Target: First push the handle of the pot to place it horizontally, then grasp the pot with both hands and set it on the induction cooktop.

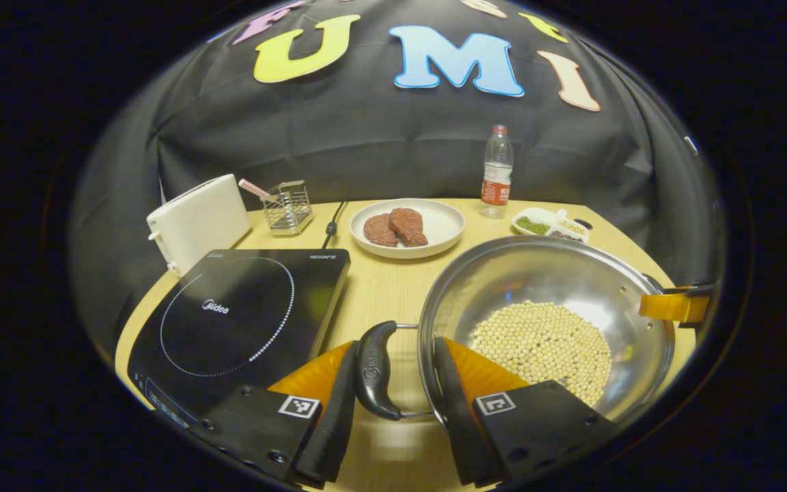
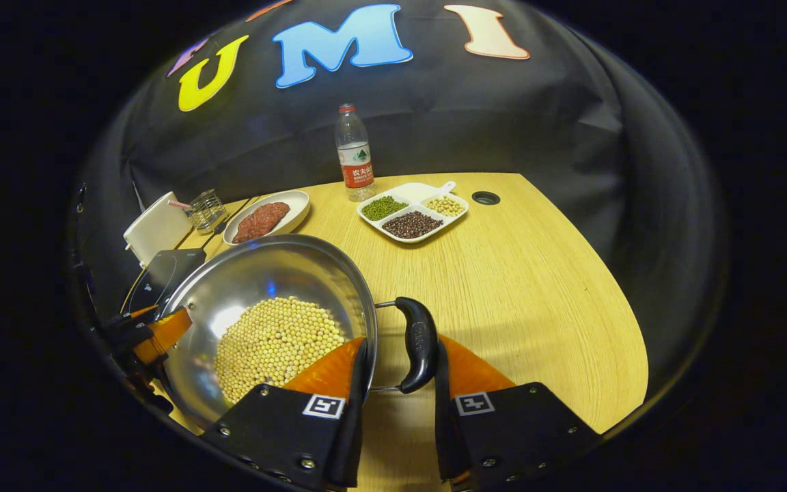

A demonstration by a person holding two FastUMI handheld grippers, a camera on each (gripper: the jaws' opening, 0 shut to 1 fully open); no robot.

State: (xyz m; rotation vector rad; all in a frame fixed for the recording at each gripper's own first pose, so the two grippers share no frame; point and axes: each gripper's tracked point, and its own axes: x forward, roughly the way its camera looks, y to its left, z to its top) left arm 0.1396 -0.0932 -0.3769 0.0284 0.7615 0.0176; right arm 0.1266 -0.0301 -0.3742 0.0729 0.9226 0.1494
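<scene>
A steel pot [image 1: 544, 273] with soybeans [image 1: 544, 348] in it is on the wooden table, just right of the black induction cooktop [image 1: 236, 314]. My left gripper [image 1: 393, 372] straddles the pot's black left handle [image 1: 374, 369]. One finger presses the handle's outer side and the other lies inside the rim. In the right gripper view, my right gripper [image 2: 400, 365] clamps the pot's [image 2: 264, 273] other handle [image 2: 419, 342] and rim the same way. Each gripper shows across the pot in the other's view: the right one [image 1: 673, 306] and the left one [image 2: 154, 335]. The cooktop [image 2: 161, 273] lies behind the pot.
Behind the cooktop stand a white toaster [image 1: 199, 219] and a wire rack [image 1: 286, 205]. A plate [image 1: 445, 225] holds meat patties, with a water bottle [image 1: 497, 171] and a divided dish of beans [image 2: 412, 212] nearby. Bare table [image 2: 537, 287] extends right of the pot.
</scene>
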